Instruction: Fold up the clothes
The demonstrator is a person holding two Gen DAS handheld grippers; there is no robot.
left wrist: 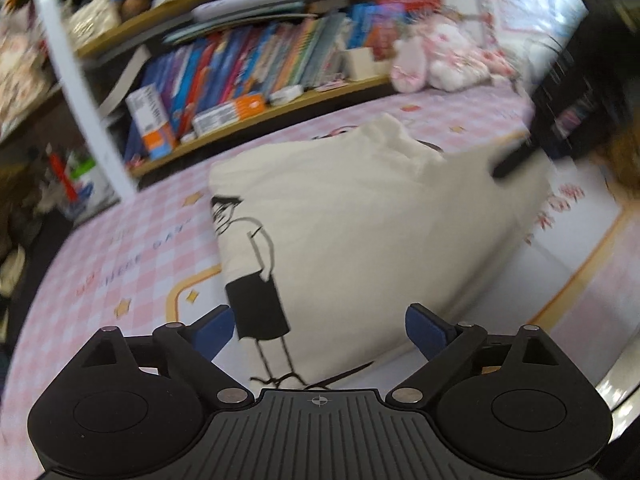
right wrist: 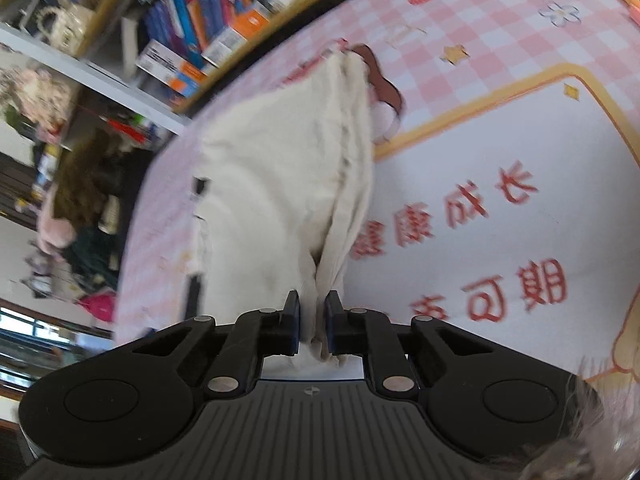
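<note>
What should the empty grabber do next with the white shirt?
Probably reach in and pinch a free edge of the cream shirt. The left gripper is open and holds nothing, while the right gripper is shut on a bunched edge.

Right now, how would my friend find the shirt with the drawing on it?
Find the big pink checked mat below the bookshelf. Near its middle lies a cream shirt, folded. It is the only clothing on the mat, and it has a black stick-figure drawing with glasses on it; the right tongs pinch one edge.
</note>
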